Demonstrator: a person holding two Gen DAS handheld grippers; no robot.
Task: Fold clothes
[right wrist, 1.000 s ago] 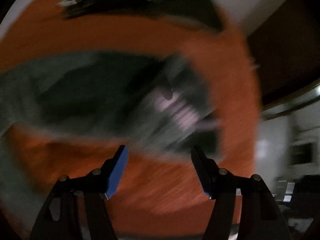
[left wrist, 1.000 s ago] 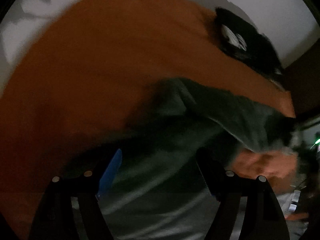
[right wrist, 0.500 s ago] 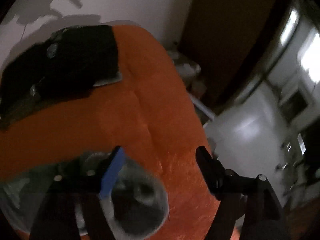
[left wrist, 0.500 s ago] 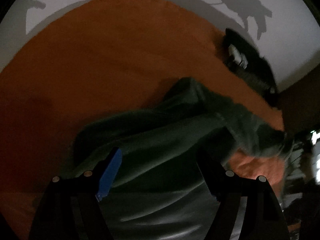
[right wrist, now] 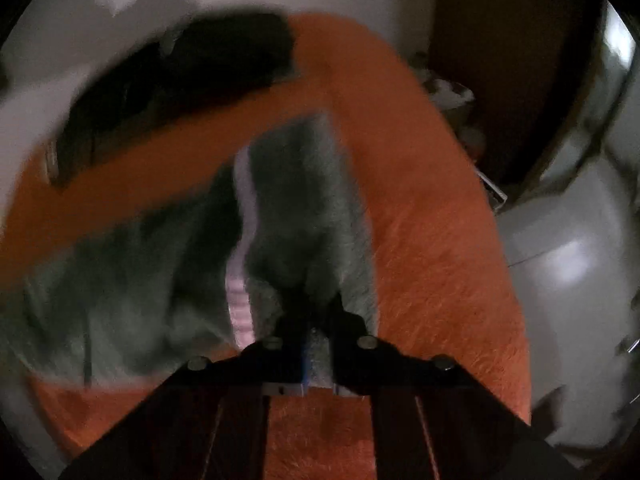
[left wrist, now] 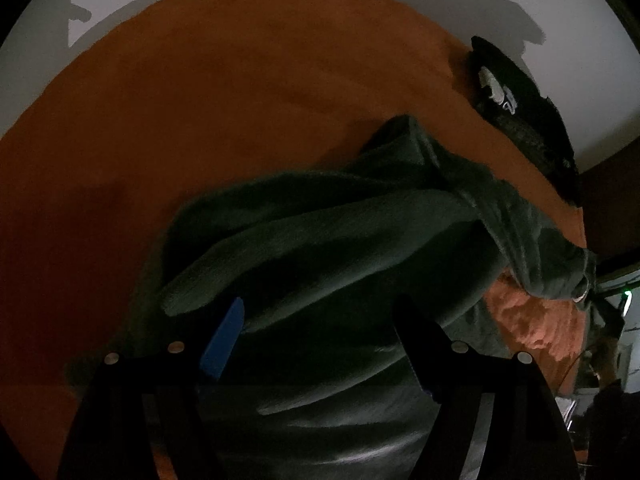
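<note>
An orange fleece blanket covers the whole work surface, with a pale wall behind it and a tiled floor falling away on the right side. On the blanket lies the thing to fold, a dark green garment, rumpled into thick rolls and ridges across the middle, one end trailing toward the right edge. It looks like a heavy knit or fleece, so I judge it soft and limp, with some weight: it will sag and drape from any single hold, and its nap should cling to the blanket rather than slide. A hem, cuff or seam is the best place to pinch, since bunched folds would slip layer over layer. At the far edge near the wall sits a black garment with a small pale print, well apart from the green one. The left gripper hovers over the near part of the green cloth, jaws wide apart, blue pad showing, nothing between them. The right gripper has its jaws drawn together on an edge of the green garment, next to a pale ribbed strip, though that view is blurred.
</note>
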